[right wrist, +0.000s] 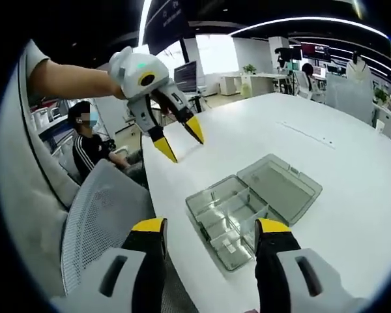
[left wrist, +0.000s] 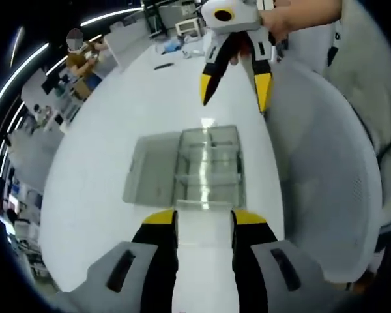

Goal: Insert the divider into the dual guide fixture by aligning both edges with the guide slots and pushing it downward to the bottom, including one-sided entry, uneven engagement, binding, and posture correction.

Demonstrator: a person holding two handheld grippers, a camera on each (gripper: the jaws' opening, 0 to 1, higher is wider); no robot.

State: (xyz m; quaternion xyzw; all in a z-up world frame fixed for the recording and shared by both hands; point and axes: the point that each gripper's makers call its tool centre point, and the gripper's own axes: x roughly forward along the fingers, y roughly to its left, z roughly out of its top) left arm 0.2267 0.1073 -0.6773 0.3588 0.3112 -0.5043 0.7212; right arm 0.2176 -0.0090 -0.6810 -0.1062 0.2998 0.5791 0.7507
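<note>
One clear plastic compartment box (left wrist: pixel 207 168) is seen lying on the white table (left wrist: pixel 117 117), its single hinged lid (left wrist: pixel 151 169) folded flat open beside the tray. In the right gripper view the same box (right wrist: pixel 231 222) is shown with its lid (right wrist: pixel 281 186) laid out on the far side. The tray is crossed by clear dividers (right wrist: pixel 229 218) standing in the slots; their exact number cannot be told through the transparent plastic.

Two grippers are counted, each with two yellow-tipped black jaws. The left gripper (left wrist: pixel 204 218) is held just short of the near edge of the box, jaws spread apart, and nothing is gripped between them. In the right gripper view it (right wrist: pixel 180 140) is seen raised above the table, held by a bare arm, well apart from the box.

The right gripper (right wrist: pixel 212 229) is likewise spread wide and nothing is pinched; in the left gripper view it (left wrist: pixel 236 91) hangs above the far side of the box, clear of it.

One mesh-backed chair (right wrist: pixel 101 208) stands at the table edge. One seated person (right wrist: pixel 94 147) is seen behind it.
</note>
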